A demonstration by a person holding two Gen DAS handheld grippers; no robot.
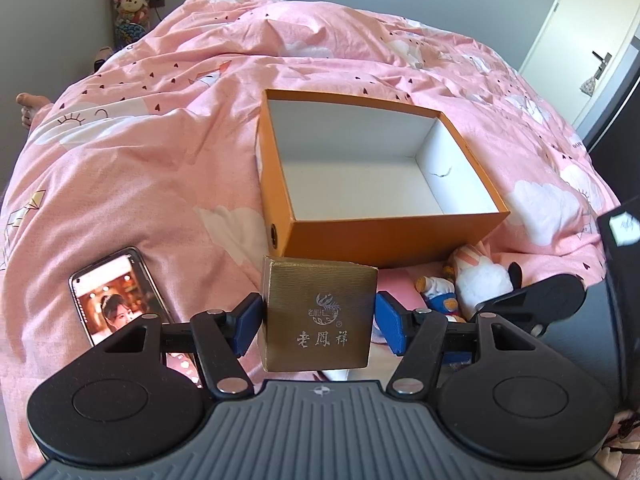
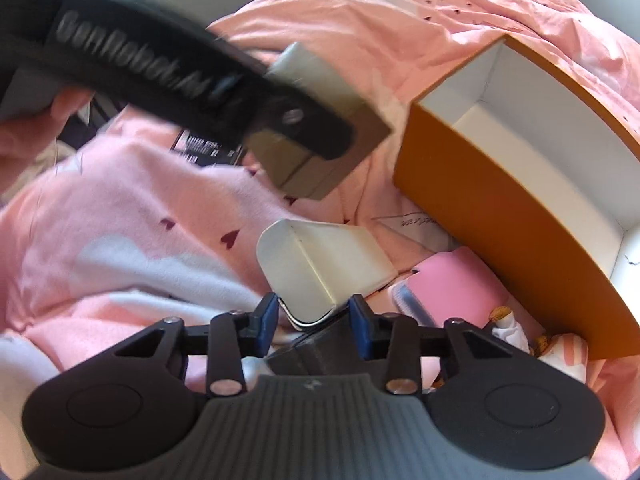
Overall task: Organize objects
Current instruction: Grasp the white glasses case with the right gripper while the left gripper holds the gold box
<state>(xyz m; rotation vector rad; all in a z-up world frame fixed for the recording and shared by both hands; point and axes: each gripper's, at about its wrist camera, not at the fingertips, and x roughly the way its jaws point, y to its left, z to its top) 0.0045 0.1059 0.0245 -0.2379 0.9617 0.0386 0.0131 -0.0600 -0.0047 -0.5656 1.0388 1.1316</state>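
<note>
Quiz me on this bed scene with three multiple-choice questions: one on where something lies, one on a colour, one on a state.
1. Where does the phone lie?
A. in the orange box
B. on the bedspread, left of the gold box
C. on the floor

2. What colour is the inside of the orange box?
A. white
B. black
C. pink

3. What is the state of the left tongs?
A. wide open, empty
B. shut on the phone
C. shut on the gold box

Answers: 1 B, it lies screen-up on the pink bedspread. 2 A, its walls and floor are white. 3 C, both blue pads press the gold box's sides.
</note>
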